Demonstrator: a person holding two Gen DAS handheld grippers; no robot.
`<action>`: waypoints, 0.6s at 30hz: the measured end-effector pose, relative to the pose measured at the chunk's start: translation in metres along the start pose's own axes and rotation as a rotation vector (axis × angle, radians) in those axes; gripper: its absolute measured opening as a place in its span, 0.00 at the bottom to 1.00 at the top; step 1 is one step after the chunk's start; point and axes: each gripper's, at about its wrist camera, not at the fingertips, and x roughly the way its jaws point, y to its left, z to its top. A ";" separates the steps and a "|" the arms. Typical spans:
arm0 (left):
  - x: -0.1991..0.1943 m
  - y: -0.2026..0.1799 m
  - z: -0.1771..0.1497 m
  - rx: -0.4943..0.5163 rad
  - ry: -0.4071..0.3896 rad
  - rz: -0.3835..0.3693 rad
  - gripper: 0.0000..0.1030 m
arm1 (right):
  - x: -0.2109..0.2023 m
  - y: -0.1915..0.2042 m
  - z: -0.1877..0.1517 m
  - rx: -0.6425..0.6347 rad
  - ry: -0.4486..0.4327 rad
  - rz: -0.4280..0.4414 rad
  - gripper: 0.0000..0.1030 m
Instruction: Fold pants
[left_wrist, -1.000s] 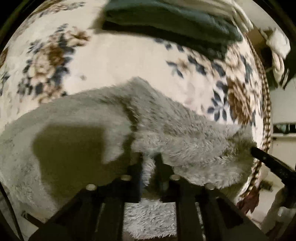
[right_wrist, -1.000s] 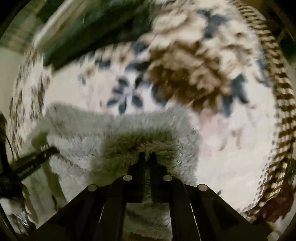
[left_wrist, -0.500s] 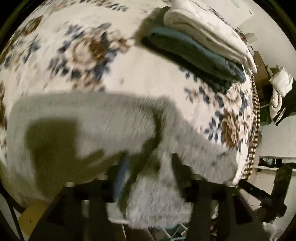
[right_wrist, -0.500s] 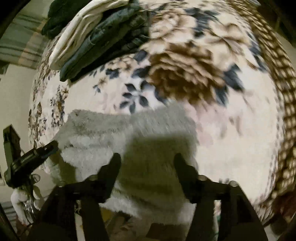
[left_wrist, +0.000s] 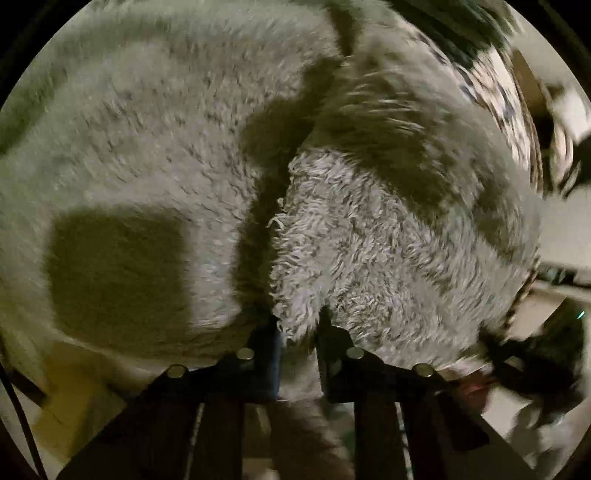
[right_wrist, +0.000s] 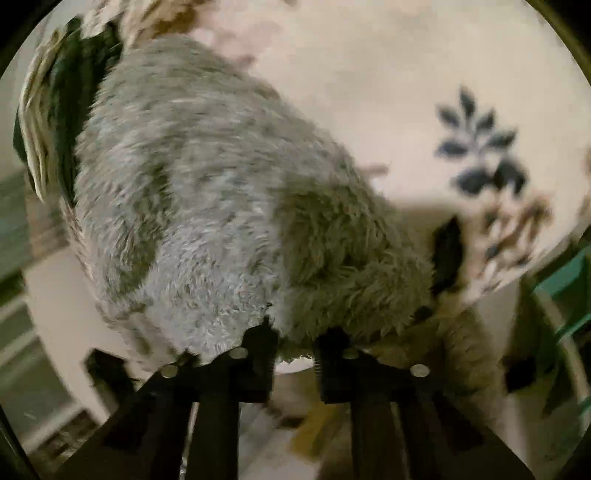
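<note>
L wrist view: pants (left_wrist: 155, 155) fill the frame, lying on the cover (left_wrist: 491, 85), which shows only at 1–2 o'clock. A fold (left_wrist: 369, 240) lies on top of the pants, center to 4 o'clock, its edge between the L gripper (left_wrist: 298, 332) fingers at 6.

R wrist view: pants (right_wrist: 207, 206) run from 11 o'clock to 6, cover (right_wrist: 369, 74) at 12–3, clothes stack (right_wrist: 62, 96) at 10 behind the pants. Pants edge sits at the R gripper (right_wrist: 295, 338) at 6.
</note>
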 end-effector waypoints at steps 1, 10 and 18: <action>0.001 0.000 -0.003 0.026 0.010 0.042 0.13 | -0.005 0.002 -0.004 -0.032 -0.021 -0.037 0.14; -0.030 0.007 -0.002 -0.033 -0.001 0.001 0.22 | -0.005 0.011 -0.021 -0.099 0.089 -0.083 0.54; -0.082 -0.016 0.055 0.012 -0.155 -0.029 0.49 | -0.056 0.074 -0.009 -0.358 -0.062 -0.260 0.66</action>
